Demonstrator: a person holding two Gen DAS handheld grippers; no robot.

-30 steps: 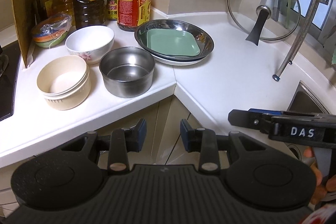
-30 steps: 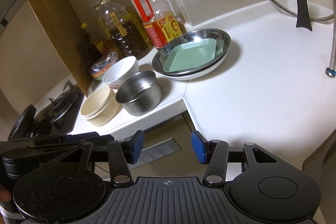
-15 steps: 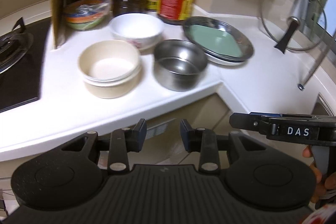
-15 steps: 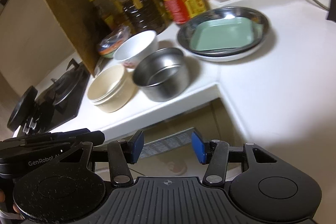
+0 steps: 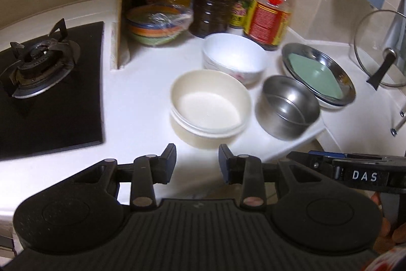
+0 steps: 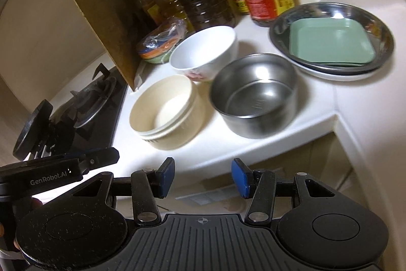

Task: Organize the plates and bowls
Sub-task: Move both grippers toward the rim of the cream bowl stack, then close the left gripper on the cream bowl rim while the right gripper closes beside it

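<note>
White countertop (image 5: 142,83) is being faced — cream bowl (image 5: 209,106) beside steel bowl (image 5: 288,108) — while left gripper (image 5: 197,163) and right gripper (image 6: 203,177) are being held agape, empty.

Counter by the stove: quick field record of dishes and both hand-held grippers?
cream_bowls: round cream bowls, nested, front left
steel_bowl: round stainless steel bowl, right of cream bowls
white_bowl: white ceramic bowl, behind both
plates: green square plate in steel dish on white plate
left hand-held gripper: open, holds nothing
right hand-held gripper: open, holds nothing
</note>
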